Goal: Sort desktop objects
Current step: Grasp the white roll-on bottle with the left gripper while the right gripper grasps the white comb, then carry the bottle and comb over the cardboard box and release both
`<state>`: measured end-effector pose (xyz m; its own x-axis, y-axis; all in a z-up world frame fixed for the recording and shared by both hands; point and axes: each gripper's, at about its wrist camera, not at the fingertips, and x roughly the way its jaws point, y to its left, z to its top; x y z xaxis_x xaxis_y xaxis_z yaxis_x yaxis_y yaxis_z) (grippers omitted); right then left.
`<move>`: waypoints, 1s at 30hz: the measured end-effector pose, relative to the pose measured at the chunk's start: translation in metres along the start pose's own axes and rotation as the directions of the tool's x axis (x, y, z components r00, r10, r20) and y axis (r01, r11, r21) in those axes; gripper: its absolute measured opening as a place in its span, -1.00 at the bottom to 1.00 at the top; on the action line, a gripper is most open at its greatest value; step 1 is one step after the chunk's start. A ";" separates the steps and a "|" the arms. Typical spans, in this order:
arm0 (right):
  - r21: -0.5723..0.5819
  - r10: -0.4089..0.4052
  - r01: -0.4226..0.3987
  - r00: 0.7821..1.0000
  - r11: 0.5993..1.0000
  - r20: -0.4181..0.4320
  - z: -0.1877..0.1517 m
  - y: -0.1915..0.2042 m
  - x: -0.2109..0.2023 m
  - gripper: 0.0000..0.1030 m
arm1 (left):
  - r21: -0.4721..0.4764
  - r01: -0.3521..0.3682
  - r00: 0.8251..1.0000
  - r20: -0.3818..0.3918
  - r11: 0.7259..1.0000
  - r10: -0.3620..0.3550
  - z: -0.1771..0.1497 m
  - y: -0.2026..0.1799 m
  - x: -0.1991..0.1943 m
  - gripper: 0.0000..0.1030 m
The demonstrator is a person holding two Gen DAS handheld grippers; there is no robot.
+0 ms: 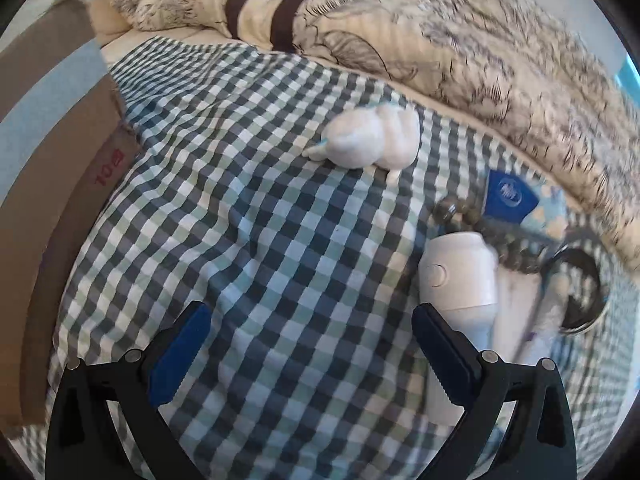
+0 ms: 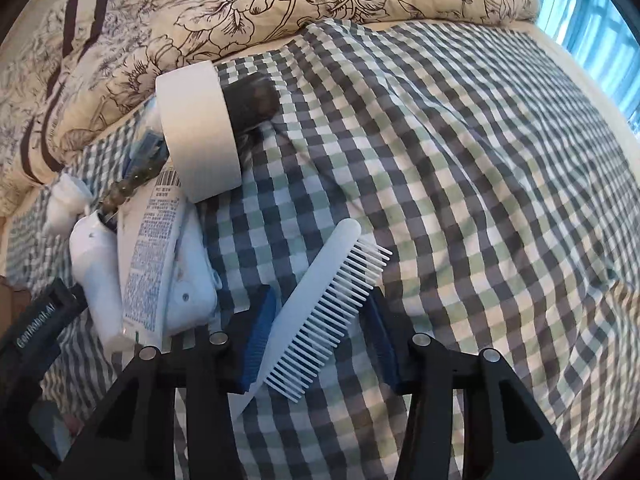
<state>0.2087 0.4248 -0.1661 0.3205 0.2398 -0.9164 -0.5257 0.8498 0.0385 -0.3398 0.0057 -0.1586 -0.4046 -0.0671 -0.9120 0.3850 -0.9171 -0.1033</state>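
Observation:
My right gripper (image 2: 318, 336) is shut on a white comb (image 2: 320, 304), which sits tilted between the blue pads over the checked cloth (image 2: 460, 200). To its left lie a white tape roll (image 2: 196, 132), a printed tube (image 2: 152, 256), a white device (image 2: 94, 268) and a bead bracelet (image 2: 128, 188). My left gripper (image 1: 312, 344) is open and empty above the checked cloth (image 1: 240, 220). A white figurine (image 1: 372, 140) lies ahead of it. The white device (image 1: 460, 272), the bead bracelet (image 1: 480, 224) and a blue packet (image 1: 508, 196) lie to its right.
A floral quilt (image 2: 280, 4) is bunched along the far edge; it also shows in the left wrist view (image 1: 460, 40). A cardboard box (image 1: 48, 200) stands at the left. A dark ring-shaped object (image 1: 580, 292) lies at the right. A window (image 2: 592, 20) is at the far right.

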 end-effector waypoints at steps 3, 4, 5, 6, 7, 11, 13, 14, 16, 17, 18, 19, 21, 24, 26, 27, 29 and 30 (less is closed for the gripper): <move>0.017 0.036 -0.036 0.999 0.999 -0.003 -0.001 -0.010 -0.003 -0.16 | -0.005 -0.002 1.000 0.012 1.000 0.002 -0.001 -0.003 -0.006 1.00; 0.021 0.043 -0.043 0.999 0.999 -0.005 -0.001 -0.012 -0.003 -0.17 | -0.011 0.010 1.000 0.020 1.000 -0.010 -0.001 -0.002 -0.010 1.00; 0.027 0.052 -0.052 0.999 0.998 -0.007 -0.001 -0.015 -0.004 -0.17 | -0.019 0.029 0.999 0.028 0.999 -0.028 -0.001 0.000 -0.015 1.00; 0.032 0.062 -0.062 0.998 0.998 -0.008 -0.001 -0.017 -0.004 -0.17 | -0.036 0.046 0.998 0.040 0.998 -0.045 -0.002 0.002 -0.019 1.00; 0.035 0.070 -0.069 0.998 0.997 -0.009 -0.001 -0.019 -0.003 -0.16 | -0.043 0.053 0.998 0.043 0.998 -0.051 -0.001 0.002 -0.022 1.00; 0.052 0.089 -0.089 0.996 0.995 -0.008 -0.002 -0.026 -0.004 -0.17 | -0.011 0.100 0.994 0.040 0.995 -0.099 -0.001 -0.012 -0.021 1.00; 0.053 0.085 -0.085 0.996 0.995 -0.004 -0.002 -0.027 -0.004 -0.16 | 0.044 0.108 0.994 0.005 0.993 -0.108 -0.002 -0.028 -0.007 1.00; 0.046 0.077 -0.077 0.997 0.996 -0.003 0.000 -0.024 -0.002 -0.16 | 0.062 0.119 0.993 -0.014 0.991 -0.118 -0.005 -0.034 0.000 1.00; 0.019 0.064 -0.064 0.998 0.998 0.000 0.004 -0.012 0.001 -0.13 | 0.075 0.102 0.995 -0.016 0.992 -0.101 -0.008 -0.039 0.011 1.00; 0.005 0.062 -0.062 0.998 0.998 0.004 0.004 -0.009 0.001 -0.13 | 0.083 0.091 0.996 0.002 0.992 -0.091 -0.009 -0.040 0.013 1.00; -0.018 0.059 -0.059 0.998 0.998 0.006 0.004 -0.009 0.002 -0.11 | 0.119 0.076 0.997 -0.004 0.990 -0.076 -0.010 -0.043 0.019 1.00; -0.055 0.050 -0.050 0.999 0.997 0.006 0.005 -0.005 0.004 -0.10 | 0.150 0.064 0.998 0.019 0.987 -0.067 -0.011 -0.046 0.018 0.91; -0.119 0.028 -0.027 1.000 0.993 0.010 0.005 -0.001 0.006 -0.14 | 0.221 0.054 0.996 0.051 0.974 -0.067 -0.014 -0.050 0.013 0.29; -0.127 0.052 -0.052 0.999 0.991 0.003 0.005 -0.007 0.001 -0.33 | 0.321 0.047 0.995 0.073 0.946 -0.074 -0.018 -0.054 -0.001 -0.39; -0.106 0.105 -0.106 0.994 0.989 -0.010 0.005 -0.014 -0.006 -0.83 | 0.322 0.065 0.995 0.053 0.945 -0.087 -0.022 -0.047 -0.006 -0.38; -0.103 0.130 -0.130 0.991 0.986 -0.013 0.004 -0.017 -0.010 -0.91 | 0.312 0.070 0.994 0.052 0.947 -0.091 -0.023 -0.041 -0.009 -0.38; -0.118 0.156 -0.157 0.988 0.981 -0.012 -0.003 -0.024 -0.022 -0.92 | 0.292 0.089 0.993 0.046 0.952 -0.107 -0.029 -0.029 -0.017 -0.38; -0.118 0.172 -0.173 0.985 0.978 -0.014 -0.008 -0.029 -0.026 -0.92 | 0.284 0.095 0.993 0.045 0.954 -0.112 -0.032 -0.022 -0.023 -0.38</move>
<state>0.2094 0.3904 -0.1460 0.2142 0.3763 -0.9014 -0.6622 0.7343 0.1492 -0.3120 0.0398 -0.1483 -0.4823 0.0185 -0.8758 0.0936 -0.9930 -0.0725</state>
